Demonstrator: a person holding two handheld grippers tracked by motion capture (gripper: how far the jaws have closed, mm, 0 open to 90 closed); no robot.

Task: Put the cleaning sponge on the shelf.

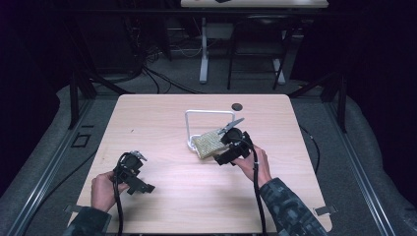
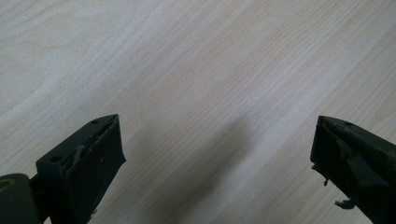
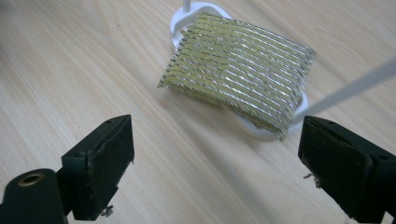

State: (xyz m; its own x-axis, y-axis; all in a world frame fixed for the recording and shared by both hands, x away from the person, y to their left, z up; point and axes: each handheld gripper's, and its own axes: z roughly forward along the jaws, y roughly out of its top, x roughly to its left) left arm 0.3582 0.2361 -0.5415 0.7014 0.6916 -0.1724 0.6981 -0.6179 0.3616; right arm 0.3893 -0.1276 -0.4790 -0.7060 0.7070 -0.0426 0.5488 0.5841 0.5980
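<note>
Sponge point(image 3: 240, 70), the gold-and-silver striped scrubby kind, is lying tilted on the white base of a little wire rack point(image 1: 209, 113) around the middle of the table point(image 1: 162, 113). From the high view you mostly get a yellowish blob with the right gripper point(image 1: 231, 140) half covering its right edge, so you can't really see how it sits. The right gripper view sorts that out: one end of the sponge rests on the rack's white oval foot, the near corner hangs over the wood, and a thin white rod of the rack crosses the upper right. That gripper's jaws are spread wide with nothing between them, just bare tabletop, and the sponge sits a bit beyond the tips.

Left gripper point(image 1: 132, 164) is parked near the front left of the table, well apart from the sponge. Its own view is only pale wood grain between two widely parted jaws, holding nothing.

No brand, label or writing readable anywhere.

Other stuff: a small dark round spot point(image 1: 237, 106) on the table behind the rack, plus desk legs and cables on the floor farther back in the high view.
</note>
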